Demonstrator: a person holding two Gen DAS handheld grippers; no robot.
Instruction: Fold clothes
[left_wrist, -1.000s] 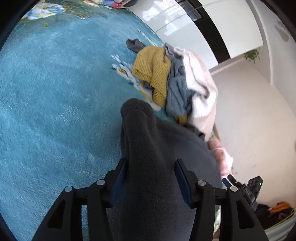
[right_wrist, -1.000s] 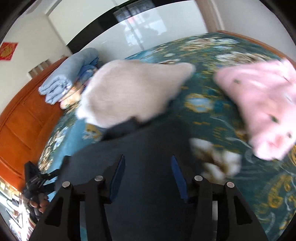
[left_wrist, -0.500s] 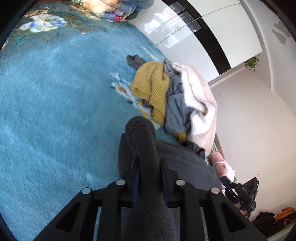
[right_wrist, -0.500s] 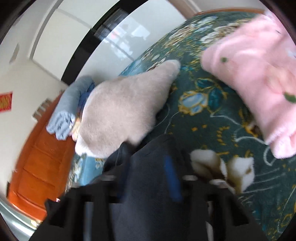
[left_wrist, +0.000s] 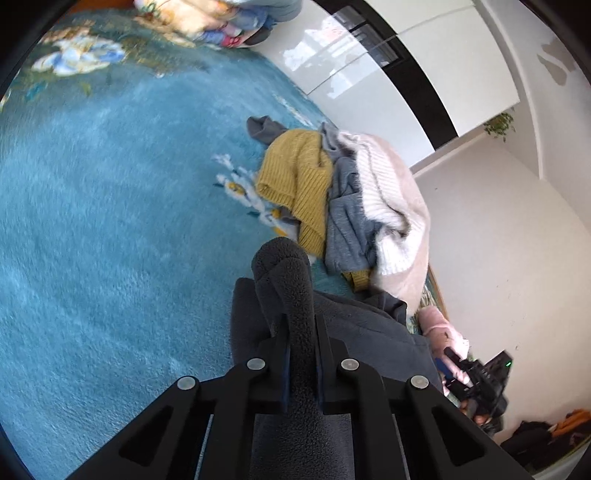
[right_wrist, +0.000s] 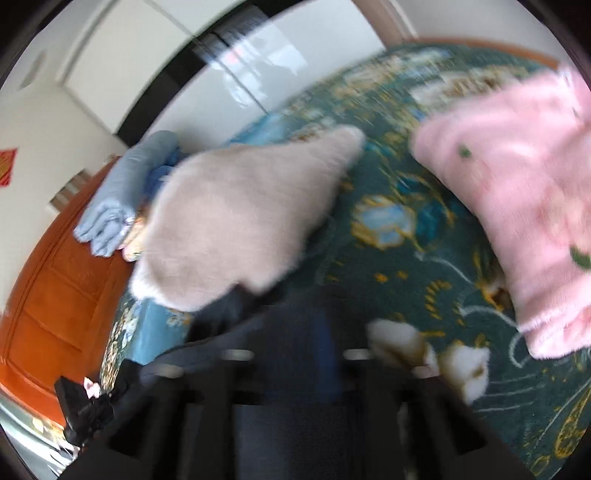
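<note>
My left gripper (left_wrist: 301, 363) is clenched on a ridge of the dark grey fleece garment (left_wrist: 354, 325), the pile bunched up between the pads and standing proud ahead of them. The garment lies on the blue floral bedspread (left_wrist: 110, 229), its body spreading toward the heap of unfolded clothes (left_wrist: 343, 199) behind it, where a mustard knit, a grey top and a cream one are piled together.

My right gripper (right_wrist: 295, 354) is badly smeared in its own view. Its jaws have just been opening again over the same dark fabric, which lies under and between them, but I cannot tell from this blur whether the pads press on it or stand clear.

I judge we are at the start of a fold on this one garment: one edge pinched, the other side not yet secured. The next move, as I read it, calls for the right side to get a firm bite on its edge, then both hands to lift together and carry the cloth over evenly, keeping it clear of the beige plush piece (right_wrist: 236, 221) and the pink fleece item (right_wrist: 517, 206) lying close by.

I can read no brand or label anywhere. A red paper decoration (right_wrist: 7, 166) hangs on the far wall, too small to make out.
</note>
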